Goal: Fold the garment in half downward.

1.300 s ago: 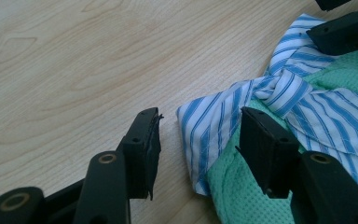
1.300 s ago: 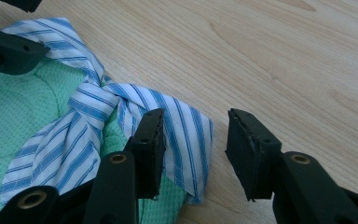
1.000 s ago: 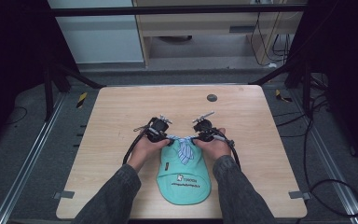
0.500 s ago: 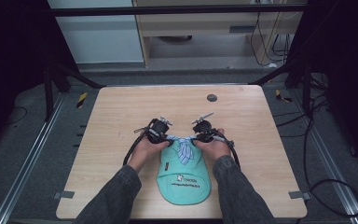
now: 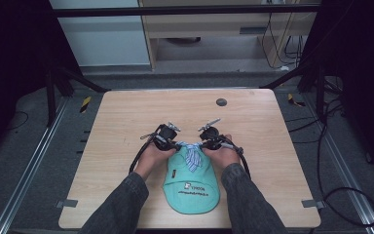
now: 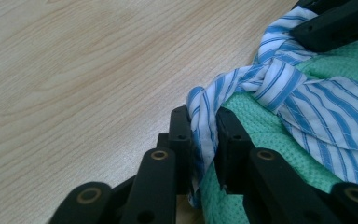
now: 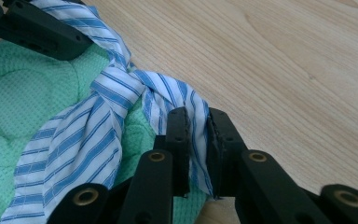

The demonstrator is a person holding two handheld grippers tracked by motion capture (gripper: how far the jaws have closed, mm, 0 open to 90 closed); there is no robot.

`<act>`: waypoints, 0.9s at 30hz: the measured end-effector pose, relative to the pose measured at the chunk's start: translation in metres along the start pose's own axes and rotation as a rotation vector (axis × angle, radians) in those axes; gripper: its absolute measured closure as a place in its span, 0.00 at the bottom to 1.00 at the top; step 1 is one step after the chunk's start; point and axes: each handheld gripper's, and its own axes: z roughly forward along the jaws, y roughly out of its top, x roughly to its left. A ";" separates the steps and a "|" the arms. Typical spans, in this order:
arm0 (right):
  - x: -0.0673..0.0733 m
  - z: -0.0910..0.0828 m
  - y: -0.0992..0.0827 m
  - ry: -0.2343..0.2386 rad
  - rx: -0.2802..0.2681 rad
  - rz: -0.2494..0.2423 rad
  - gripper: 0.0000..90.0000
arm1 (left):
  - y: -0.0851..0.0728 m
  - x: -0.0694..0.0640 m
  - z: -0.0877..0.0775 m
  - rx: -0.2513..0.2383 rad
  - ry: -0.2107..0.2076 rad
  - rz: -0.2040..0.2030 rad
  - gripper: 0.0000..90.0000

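A mint-green cap (image 5: 192, 187) lies flat on the wooden table (image 5: 126, 122), its brim toward the person. A blue-and-white striped cloth (image 5: 191, 155) is knotted across its far end. My left gripper (image 5: 175, 145) and right gripper (image 5: 202, 144) flank the knot. In the left gripper view my left gripper (image 6: 204, 126) pinches one tail of the striped cloth (image 6: 279, 84) beside the cap (image 6: 261, 135). In the right gripper view my right gripper (image 7: 196, 130) pinches the other tail of the cloth (image 7: 93, 121). Both pairs of jaws have just been closing, with cloth between them.
A small dark round disc (image 5: 221, 102) sits near the table's far edge. Black cables (image 5: 139, 158) loop from both grippers across the wood. Yellow-and-black objects (image 5: 85, 104) lie on the floor beside the table's far corners. Dark frame posts stand to either side.
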 end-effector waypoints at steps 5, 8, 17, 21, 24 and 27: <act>0.001 -0.002 0.000 -0.006 -0.003 -0.021 0.91 | 0.000 -0.001 0.000 0.000 -0.005 0.009 0.92; 0.000 -0.002 0.000 -0.003 -0.005 -0.025 0.91 | 0.001 -0.001 0.000 -0.004 -0.003 0.016 0.93; -0.001 -0.006 -0.002 0.003 -0.010 -0.040 0.91 | 0.001 -0.002 0.000 -0.006 0.004 0.038 0.93; -0.001 -0.010 -0.001 0.003 -0.024 -0.072 0.92 | 0.002 -0.001 -0.005 -0.015 0.005 0.062 0.94; 0.000 -0.013 -0.001 0.003 -0.031 -0.080 0.92 | 0.002 -0.001 -0.009 -0.016 -0.004 0.076 0.94; 0.002 -0.020 0.000 0.003 -0.039 -0.101 0.92 | 0.005 -0.002 -0.017 -0.021 -0.012 0.109 0.94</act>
